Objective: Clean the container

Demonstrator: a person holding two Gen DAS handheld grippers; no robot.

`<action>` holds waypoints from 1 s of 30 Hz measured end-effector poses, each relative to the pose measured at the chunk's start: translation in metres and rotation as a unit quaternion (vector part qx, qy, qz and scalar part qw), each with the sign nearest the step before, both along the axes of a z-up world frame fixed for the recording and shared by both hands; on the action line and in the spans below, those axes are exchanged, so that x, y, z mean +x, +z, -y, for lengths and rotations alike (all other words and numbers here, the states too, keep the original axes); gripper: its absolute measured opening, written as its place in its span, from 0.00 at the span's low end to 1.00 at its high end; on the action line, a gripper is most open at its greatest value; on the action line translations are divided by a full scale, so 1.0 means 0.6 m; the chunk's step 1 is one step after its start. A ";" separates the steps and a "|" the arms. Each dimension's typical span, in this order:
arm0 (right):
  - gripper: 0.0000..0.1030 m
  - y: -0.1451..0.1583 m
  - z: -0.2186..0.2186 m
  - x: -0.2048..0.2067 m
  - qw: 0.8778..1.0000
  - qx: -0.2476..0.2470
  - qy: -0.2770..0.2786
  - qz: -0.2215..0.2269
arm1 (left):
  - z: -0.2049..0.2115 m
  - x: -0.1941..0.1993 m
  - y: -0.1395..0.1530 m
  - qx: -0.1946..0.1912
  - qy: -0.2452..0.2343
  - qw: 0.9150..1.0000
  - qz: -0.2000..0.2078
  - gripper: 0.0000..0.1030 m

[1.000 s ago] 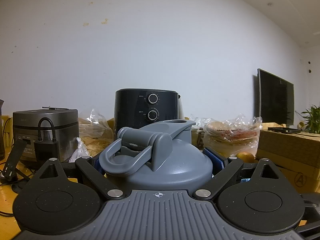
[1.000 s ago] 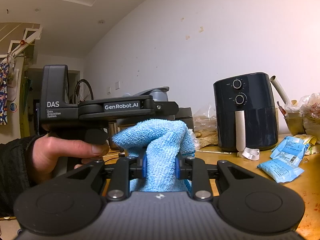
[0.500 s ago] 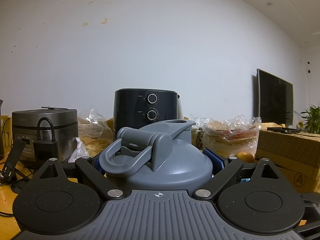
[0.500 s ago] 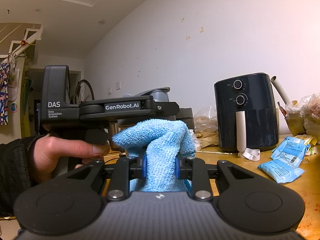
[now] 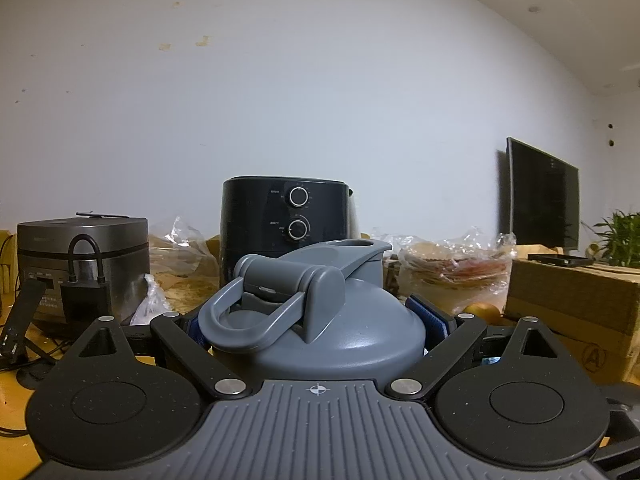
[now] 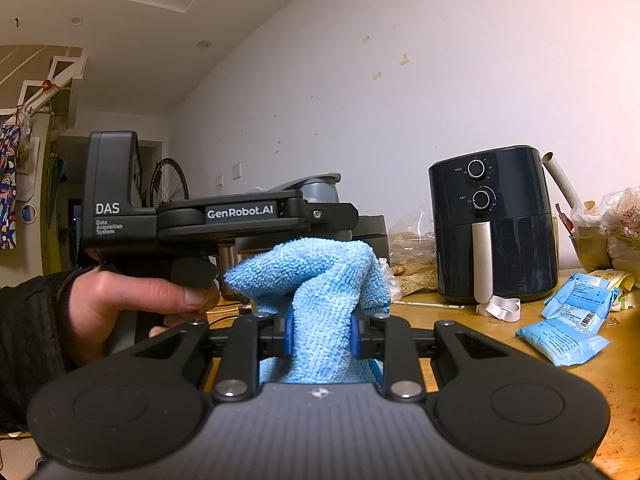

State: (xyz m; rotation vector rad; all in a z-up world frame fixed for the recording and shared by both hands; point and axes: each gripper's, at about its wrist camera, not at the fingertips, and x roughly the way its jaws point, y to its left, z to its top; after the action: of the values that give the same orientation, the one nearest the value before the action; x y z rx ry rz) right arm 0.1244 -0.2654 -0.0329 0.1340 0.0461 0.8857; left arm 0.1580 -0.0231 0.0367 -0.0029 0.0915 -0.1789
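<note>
Left wrist view: grey plastic container (image 5: 320, 332), domed lid smooth and slightly glossy, with a loop handle and a flip spout cap, sits between your left gripper's (image 5: 320, 320) blue pads, which press on both of its sides; jaws stand wide, filled by it. Straight behind the container stands a black air fryer (image 5: 288, 216), rounded, two dials on its front. Left of the fryer: a boxy brushed-metal cooker (image 5: 84, 248) and crinkled clear bags (image 5: 180, 248). Right of the fryer: a wrapped stack in clear film (image 5: 456, 268), a cardboard box (image 5: 572, 300), a dark monitor (image 5: 544, 196), a green plant (image 5: 620, 240). White wall, a few stains.

Right wrist view: your right gripper (image 6: 320, 330) has narrow jaws clamped on a light-blue terry cloth (image 6: 316, 280), bunched and folded over above the pads. Left of the fryer (image 6: 492, 224) you see the left gripper's black body, held by your hand (image 6: 132, 304) in a dark sleeve; the container's grey spout (image 6: 316, 186) pokes above it. Right of the fryer, blue packets (image 6: 568, 320) lie on the orange-brown wooden table (image 6: 612, 392). Bicycle wheel (image 6: 168, 184) far left of the fryer.
</note>
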 end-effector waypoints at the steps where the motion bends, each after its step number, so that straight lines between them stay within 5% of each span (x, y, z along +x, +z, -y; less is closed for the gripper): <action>1: 0.24 0.000 0.000 0.000 1.000 0.000 0.000 0.000 | 0.000 0.000 0.000 0.000 0.000 1.000 0.000 0.92; 30: 0.24 0.002 -0.004 0.003 1.000 0.000 0.000 0.002 | 0.001 0.000 0.000 0.000 0.000 1.000 -0.002 0.92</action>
State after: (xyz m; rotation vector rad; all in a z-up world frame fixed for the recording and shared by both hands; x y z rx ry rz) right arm 0.1259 -0.2632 -0.0319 0.1328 0.0426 0.8860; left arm 0.1577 -0.0239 0.0365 -0.0042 0.0961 -0.1794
